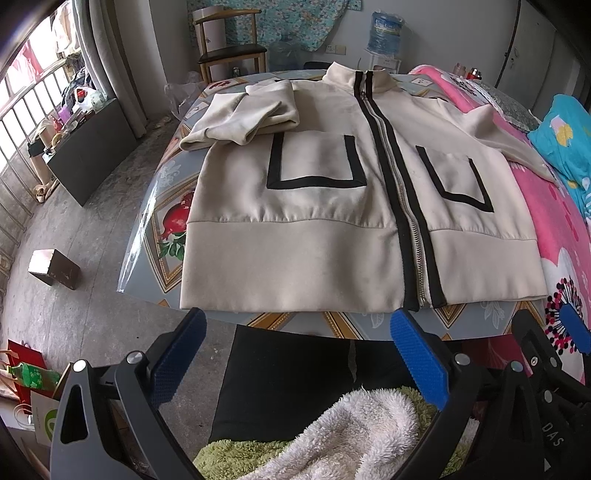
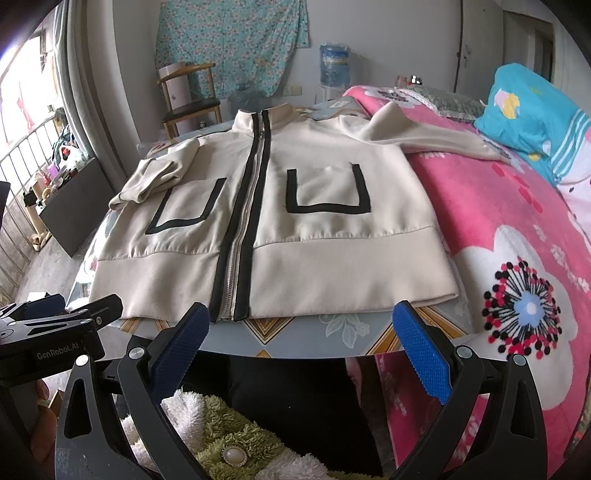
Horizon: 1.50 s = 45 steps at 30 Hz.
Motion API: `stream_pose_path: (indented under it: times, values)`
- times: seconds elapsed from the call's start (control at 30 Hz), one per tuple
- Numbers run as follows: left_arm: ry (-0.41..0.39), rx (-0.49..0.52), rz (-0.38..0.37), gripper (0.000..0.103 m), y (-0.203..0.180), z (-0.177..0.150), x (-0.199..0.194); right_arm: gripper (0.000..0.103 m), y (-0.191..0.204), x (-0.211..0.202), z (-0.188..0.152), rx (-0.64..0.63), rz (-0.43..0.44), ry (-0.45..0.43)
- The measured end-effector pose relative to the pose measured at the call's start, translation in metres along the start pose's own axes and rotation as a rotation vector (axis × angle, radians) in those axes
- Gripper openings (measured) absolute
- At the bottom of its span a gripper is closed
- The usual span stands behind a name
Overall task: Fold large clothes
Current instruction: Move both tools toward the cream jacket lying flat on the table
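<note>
A cream zip jacket [image 1: 332, 192] [image 2: 295, 221] with black trim lies flat, front up, on the patterned table [image 1: 170, 229] [image 2: 332, 328]. Its left sleeve [image 1: 243, 114] [image 2: 155, 173] is folded in over the chest. The right sleeve [image 1: 491, 125] [image 2: 436, 136] stretches out onto the pink blanket. My left gripper [image 1: 299, 328] stands open just short of the hem, with nothing between its blue pads. My right gripper [image 2: 299, 325] is open too, level with the hem near the zip's lower end. Each gripper shows at the edge of the other's view.
A bed with a pink floral blanket [image 2: 517, 229] and a blue pillow [image 2: 524, 110] adjoins the table on the right. A wooden chair [image 1: 229, 44] and a water bottle [image 1: 384, 33] stand behind. A dark cabinet [image 1: 92, 147] and a small box [image 1: 55, 267] are on the floor at left.
</note>
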State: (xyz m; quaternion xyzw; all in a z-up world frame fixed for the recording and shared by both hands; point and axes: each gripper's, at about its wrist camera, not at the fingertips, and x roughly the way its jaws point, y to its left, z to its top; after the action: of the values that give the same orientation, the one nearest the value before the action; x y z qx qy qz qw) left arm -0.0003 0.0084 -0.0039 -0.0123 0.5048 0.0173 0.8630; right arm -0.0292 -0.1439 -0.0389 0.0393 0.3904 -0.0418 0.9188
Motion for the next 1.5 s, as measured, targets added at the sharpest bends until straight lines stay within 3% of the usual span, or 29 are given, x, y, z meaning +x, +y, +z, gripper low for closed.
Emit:
stream_pose_path:
  times: [1.0, 1.5]
  values:
    - [-0.007, -0.013, 0.013, 0.098, 0.008, 0.003, 0.001, 0.096, 0.002, 0.001, 0.008, -0.021, -0.014, 0.003]
    - [-0.034, -0.032, 0.046, 0.098, 0.026, 0.043, 0.013, 0.096, 0.021, 0.021, 0.048, -0.082, -0.081, 0.016]
